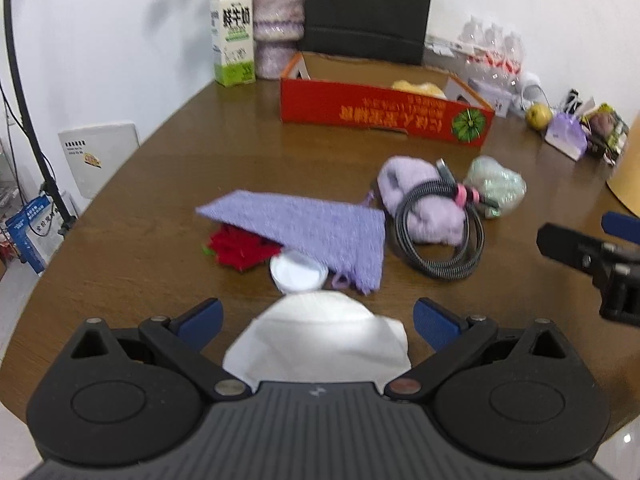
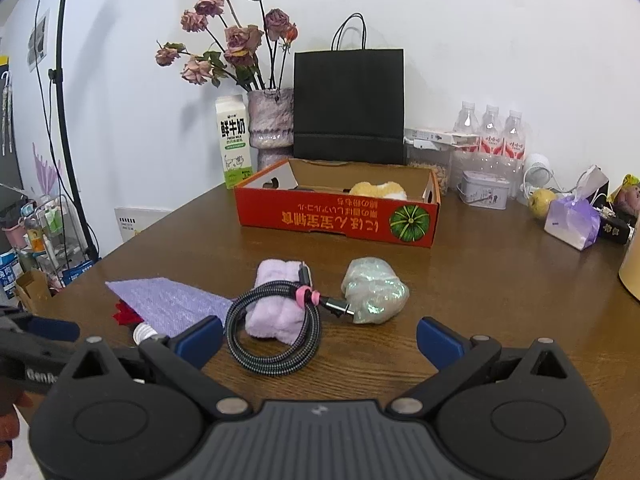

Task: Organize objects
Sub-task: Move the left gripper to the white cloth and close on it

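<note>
One thing done: only a fluffy yellow and white soft toy [image 2: 376, 191] is sitting inside the long red cardboard box [image 2: 336, 222] at the back of the brown wooden tabletop [image 2: 500, 280]. So the tidying looks like it is just starting.
Six things waiting: a flat purple knitted cloth [image 1: 304, 228], a red crumpled thing [image 1: 236, 249] poking out from under the cloth, a small round white lid [image 1: 297, 272] beside it, a folded white paper napkin [image 1: 320, 340], a fluffy pale purple rolled towel [image 2: 276, 300] and a shiny pale green lump [image 2: 374, 292] are all lying out on the tabletop in front of the box.
Cable: a coiled grey braided cable with a pink tie [image 2: 276, 328] is lying over the towel, and its plug end is touching the green lump.
Left claw [image 1: 318, 320]: it is spread wide and holding nothing, hanging just over the white napkin.
Right claw [image 2: 318, 334]: it is spread wide and holding nothing too, pointing at the cable and the towel.
Best guess for next: the napkin and the cable look like the closest things to grab and carry to the box.
</note>
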